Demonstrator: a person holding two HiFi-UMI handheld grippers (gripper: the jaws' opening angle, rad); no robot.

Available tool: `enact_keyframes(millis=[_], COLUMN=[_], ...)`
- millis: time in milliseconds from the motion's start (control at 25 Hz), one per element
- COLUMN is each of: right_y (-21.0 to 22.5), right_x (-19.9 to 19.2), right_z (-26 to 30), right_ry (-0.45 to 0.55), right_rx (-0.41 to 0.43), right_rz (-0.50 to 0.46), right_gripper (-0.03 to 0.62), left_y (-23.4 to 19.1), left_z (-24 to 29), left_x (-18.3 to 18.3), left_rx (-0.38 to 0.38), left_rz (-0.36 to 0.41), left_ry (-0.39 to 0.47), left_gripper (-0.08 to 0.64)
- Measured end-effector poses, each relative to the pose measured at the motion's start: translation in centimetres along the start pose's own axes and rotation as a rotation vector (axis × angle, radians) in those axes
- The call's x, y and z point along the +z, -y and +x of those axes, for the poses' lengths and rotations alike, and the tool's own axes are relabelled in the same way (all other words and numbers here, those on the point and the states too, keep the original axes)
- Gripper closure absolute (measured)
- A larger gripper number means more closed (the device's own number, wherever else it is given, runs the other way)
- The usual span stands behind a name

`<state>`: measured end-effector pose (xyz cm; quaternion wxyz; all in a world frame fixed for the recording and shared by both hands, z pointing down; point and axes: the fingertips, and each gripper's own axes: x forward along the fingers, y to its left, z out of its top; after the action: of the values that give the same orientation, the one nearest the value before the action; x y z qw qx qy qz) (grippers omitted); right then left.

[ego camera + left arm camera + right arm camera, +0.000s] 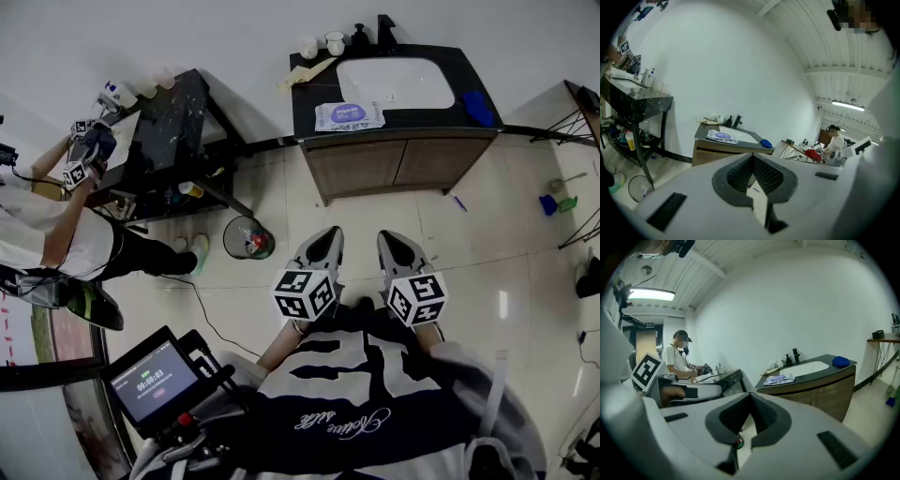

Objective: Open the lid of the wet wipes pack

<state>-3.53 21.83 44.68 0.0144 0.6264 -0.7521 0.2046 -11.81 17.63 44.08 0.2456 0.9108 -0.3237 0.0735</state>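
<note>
head view: left gripper and right gripper were seen pressed together, empty; wet wipes pack at the vanity front edge probably needed pinning while its lid got lifted.

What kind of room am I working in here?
Likely a mock bathroom set up in a lab: a dark vanity counter with a white sink, the wet wipes pack on it, and another person working at a black table.

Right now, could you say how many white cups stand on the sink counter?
2. One white cup and a second cup stand side by side on the sink counter, back left; none looks hidden.
</note>
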Motion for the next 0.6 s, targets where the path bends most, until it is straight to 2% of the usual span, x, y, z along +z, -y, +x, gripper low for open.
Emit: enact_keyframes(millis=[360,600], right_y=[1.3,2.5], right_x=[0.9,0.7], right_z=[-1.0,-1.9], right_ry=[-0.009,-0.030], right_rx=[-0.015,-0.030], right_rz=[0.000,0.027], right_gripper=[0.594,0.594], left_y=[1.4,2.7], left_z=[0.8,0.9], left_x=[1.0,0.2], left_rx=[-0.004,-0.011], left_rz=[-0.011,-0.024], left_ry=[0.009,-0.026], left_gripper=[0.561,0.561])
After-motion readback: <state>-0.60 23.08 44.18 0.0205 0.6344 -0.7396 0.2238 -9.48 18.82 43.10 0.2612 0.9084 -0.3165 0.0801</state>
